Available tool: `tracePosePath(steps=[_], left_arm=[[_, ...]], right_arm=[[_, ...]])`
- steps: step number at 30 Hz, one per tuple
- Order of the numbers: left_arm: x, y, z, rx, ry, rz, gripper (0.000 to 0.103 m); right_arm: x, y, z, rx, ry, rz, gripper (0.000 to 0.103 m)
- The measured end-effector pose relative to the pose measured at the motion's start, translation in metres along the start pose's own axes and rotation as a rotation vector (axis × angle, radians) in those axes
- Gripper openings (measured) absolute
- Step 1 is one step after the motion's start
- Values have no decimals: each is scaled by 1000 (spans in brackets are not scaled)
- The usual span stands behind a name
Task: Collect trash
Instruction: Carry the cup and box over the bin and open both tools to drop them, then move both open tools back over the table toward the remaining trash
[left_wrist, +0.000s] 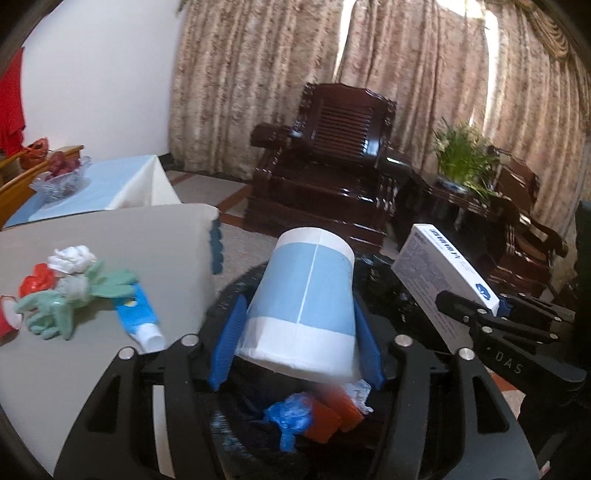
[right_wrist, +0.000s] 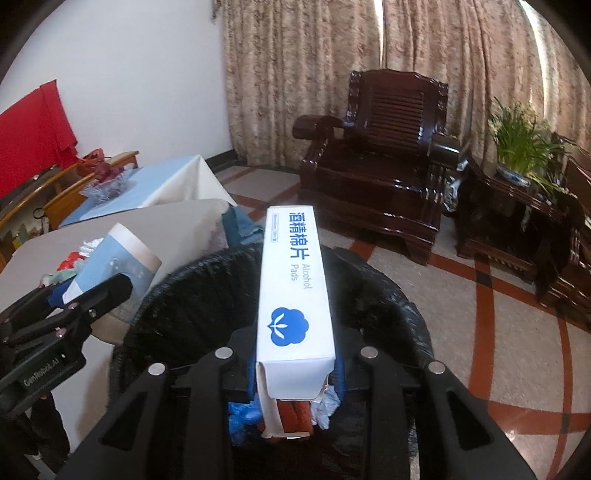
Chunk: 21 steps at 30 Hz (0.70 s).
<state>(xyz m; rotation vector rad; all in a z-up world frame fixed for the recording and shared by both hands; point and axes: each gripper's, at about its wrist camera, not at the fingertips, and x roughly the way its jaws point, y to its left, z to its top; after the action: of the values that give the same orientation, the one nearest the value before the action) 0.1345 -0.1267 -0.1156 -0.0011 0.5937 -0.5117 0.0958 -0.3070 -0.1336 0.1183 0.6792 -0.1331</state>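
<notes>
My left gripper (left_wrist: 299, 325) is clamped on a blue-and-white paper cup (left_wrist: 303, 306), its blue pads (left_wrist: 229, 338) pressing the sides, mouth toward me; my right gripper (right_wrist: 295, 363) is clamped on a white box of alcohol pads (right_wrist: 293, 291), held lengthwise between the jaws; both hang over the black-lined trash bin (right_wrist: 384, 295), which already holds blue, red and white scraps (left_wrist: 314, 410); the cup seems nearer the rim on the table side, the box more over the middle.

To do this drop well, I judge I should bring the cup further over the opening before letting go, since it is light and could bounce off the rim; the long box I would tip nose-down so it slides in rather than bridging the edge; release one at a time, keeping the grippers from knocking together.

Beyond, on the grey table (left_wrist: 110, 236), more trash waits: a crumpled white tissue (left_wrist: 72, 258), green gloves (left_wrist: 55, 310), a blue tube (left_wrist: 140, 317), red wrappers (left_wrist: 37, 282).
</notes>
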Motion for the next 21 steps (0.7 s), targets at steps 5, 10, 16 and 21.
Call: tracePosePath(steps=[5, 10, 16, 21], left_arm=[[5, -4, -4, 21, 9, -26, 79], [-2, 11, -3, 4, -3, 5, 83], [-28, 46, -1, -8, -36, 102, 87], [-57, 91, 2, -54, -67, 209, 88]], right_arm=[[4, -10, -9, 6, 14, -44, 60], [0, -11, -10, 18, -19, -49, 92], [-5, 9, 0, 26, -69, 24, 97], [-5, 48, 14, 11, -112, 111, 97]])
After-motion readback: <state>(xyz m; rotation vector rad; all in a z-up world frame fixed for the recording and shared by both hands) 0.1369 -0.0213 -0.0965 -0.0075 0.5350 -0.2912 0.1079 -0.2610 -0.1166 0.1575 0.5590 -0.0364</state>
